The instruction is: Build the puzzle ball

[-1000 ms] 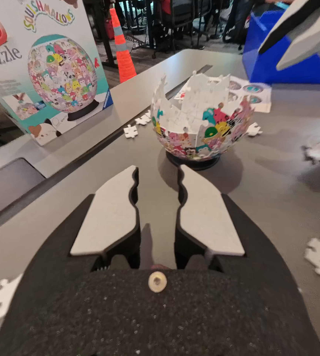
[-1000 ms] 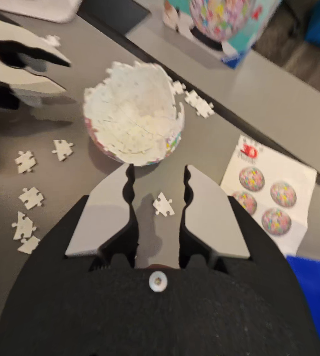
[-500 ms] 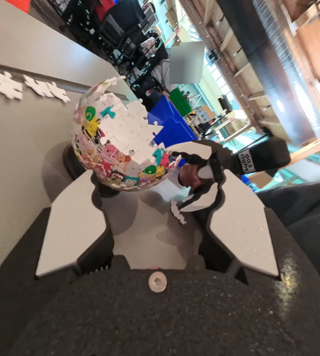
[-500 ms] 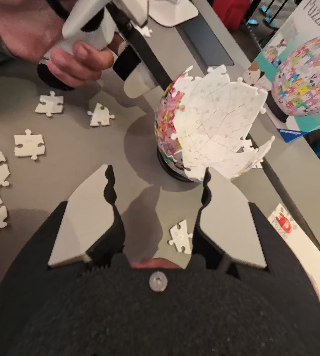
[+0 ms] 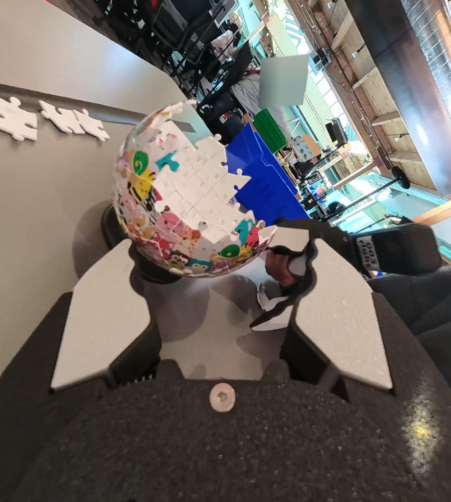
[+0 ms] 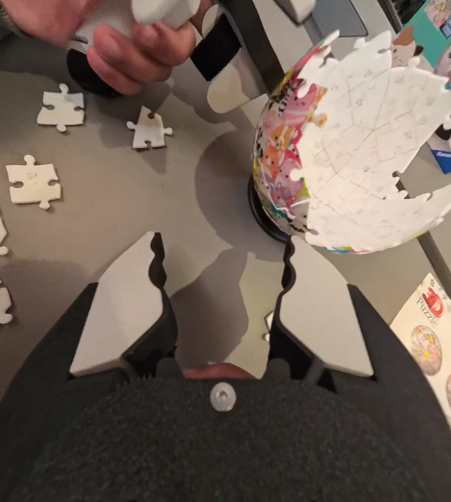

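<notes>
The half-built puzzle ball (image 5: 186, 206) is a colourful open shell with a white inside, sitting on a black stand (image 5: 111, 225) on the grey table. My left gripper (image 5: 221, 244) is open and empty, low at the table, its tips flanking the ball's lower part. In the right wrist view the ball (image 6: 354, 163) is at the upper right. My right gripper (image 6: 222, 239) is open and empty, its right fingertip just under the shell's edge. A white loose piece (image 6: 269, 326) lies on the table, partly hidden by the right finger. The right gripper also shows in the left wrist view (image 5: 281, 282).
Several white loose pieces (image 6: 32, 182) lie on the table to the left, and two more (image 5: 12, 119) near the table seam. A hand holding the left gripper (image 6: 218, 81) is above. The puzzle box (image 6: 449, 40), a leaflet (image 6: 436, 339) and a blue bin (image 5: 262, 176) are nearby. The tips of one gripper are about 10 cm away from the tips of the other.
Both grippers have opened wider and come down close to the ball. The left gripper swung round low beside it; the right one moved over the loose piece near the stand.
</notes>
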Motion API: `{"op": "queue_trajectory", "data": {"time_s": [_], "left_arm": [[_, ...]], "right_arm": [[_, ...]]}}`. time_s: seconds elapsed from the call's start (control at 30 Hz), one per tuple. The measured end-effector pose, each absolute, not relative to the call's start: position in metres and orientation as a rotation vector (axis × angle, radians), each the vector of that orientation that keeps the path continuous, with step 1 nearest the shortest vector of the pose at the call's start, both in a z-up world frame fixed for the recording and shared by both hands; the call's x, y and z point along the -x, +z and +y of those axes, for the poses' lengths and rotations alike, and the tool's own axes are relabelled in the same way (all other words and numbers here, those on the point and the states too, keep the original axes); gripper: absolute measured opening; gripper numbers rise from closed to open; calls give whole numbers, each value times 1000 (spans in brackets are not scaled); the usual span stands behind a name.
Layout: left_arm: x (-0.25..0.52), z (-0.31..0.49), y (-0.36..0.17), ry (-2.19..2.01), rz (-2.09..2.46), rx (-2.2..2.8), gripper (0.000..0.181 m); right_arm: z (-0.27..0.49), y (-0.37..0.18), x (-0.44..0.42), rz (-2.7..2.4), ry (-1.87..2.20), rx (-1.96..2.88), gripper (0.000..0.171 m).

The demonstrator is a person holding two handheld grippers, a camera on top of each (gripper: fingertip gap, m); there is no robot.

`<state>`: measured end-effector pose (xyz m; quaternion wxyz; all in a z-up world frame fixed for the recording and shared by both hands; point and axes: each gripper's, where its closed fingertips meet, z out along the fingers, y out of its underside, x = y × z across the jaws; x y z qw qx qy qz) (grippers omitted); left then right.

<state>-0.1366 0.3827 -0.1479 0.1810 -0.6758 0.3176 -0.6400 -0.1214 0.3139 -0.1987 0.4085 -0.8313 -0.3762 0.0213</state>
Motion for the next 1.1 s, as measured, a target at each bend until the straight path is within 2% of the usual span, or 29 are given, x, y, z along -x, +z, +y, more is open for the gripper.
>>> {"op": "queue_trajectory", "data": {"time_s": [0.13,0.23,0.87,1.1], "left_arm": [[136,383,-151,-1777,927,1919,114],[134,381,-152,-1798,926,1920,116],[138,401,-112,-1765,932,1791,113],[143,408,-133,-1734,952,1850,113]], "right_arm": [[315,-181,116,-934,6,2036,79],[322,-174,111,-937,-57,2006,82],[328,-218,139,-955,35,2147,93],[325,-199,118,-902,-49,2139,93]]}}
